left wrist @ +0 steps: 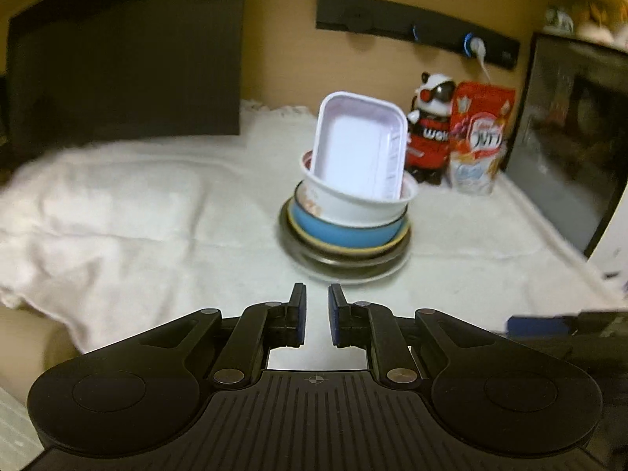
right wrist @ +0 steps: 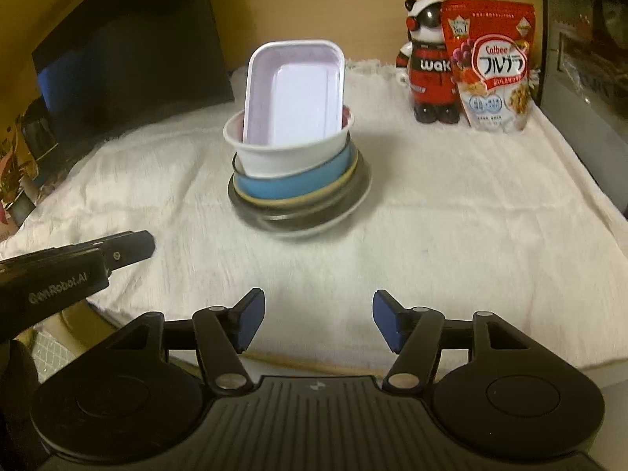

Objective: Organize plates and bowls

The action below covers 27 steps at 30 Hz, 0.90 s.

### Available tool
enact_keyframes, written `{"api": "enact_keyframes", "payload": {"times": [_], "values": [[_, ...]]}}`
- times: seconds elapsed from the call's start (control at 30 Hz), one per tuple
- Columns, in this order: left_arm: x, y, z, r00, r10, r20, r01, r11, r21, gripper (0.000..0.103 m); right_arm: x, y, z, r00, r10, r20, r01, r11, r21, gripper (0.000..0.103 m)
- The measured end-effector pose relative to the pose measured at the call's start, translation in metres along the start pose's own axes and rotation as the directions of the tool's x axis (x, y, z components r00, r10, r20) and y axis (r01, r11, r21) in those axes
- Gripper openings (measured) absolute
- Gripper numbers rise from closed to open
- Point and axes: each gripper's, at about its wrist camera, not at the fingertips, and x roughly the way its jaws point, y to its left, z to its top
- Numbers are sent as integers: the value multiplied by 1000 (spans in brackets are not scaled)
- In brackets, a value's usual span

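Observation:
A stack of dishes stands on the white cloth (right wrist: 431,204). A white plate (right wrist: 353,204) lies at the bottom, then a dark dish, a cream plate and a blue bowl (right wrist: 290,184). A white round bowl (right wrist: 290,157) sits on top with a white rectangular tray (right wrist: 294,94) leaning upright in it. The stack also shows in the left wrist view (left wrist: 349,212), with the tray (left wrist: 359,145) tilted. My left gripper (left wrist: 317,298) is nearly closed and empty, just short of the stack. My right gripper (right wrist: 318,314) is open and empty, back from the stack.
A panda figurine (right wrist: 428,62) and a red cereal bag (right wrist: 494,66) stand at the back right. A dark monitor (right wrist: 129,47) stands at the back left. A dark appliance (left wrist: 569,137) is at the right. The left gripper's body (right wrist: 74,271) shows in the right wrist view.

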Motion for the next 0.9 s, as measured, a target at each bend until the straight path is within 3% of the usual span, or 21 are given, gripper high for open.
{"api": "enact_keyframes", "payload": {"times": [0.47,0.9], "values": [[-10,-20,-6,996,-70,-62,73,997,33,15,-11,1,7,1000,-13,1,13,1000,-9,70],[-8,-18,-6,994,-78,-77,81,996,26,15,-10,2,6,1000,-22,-18,22,1000,-11,70]]}}
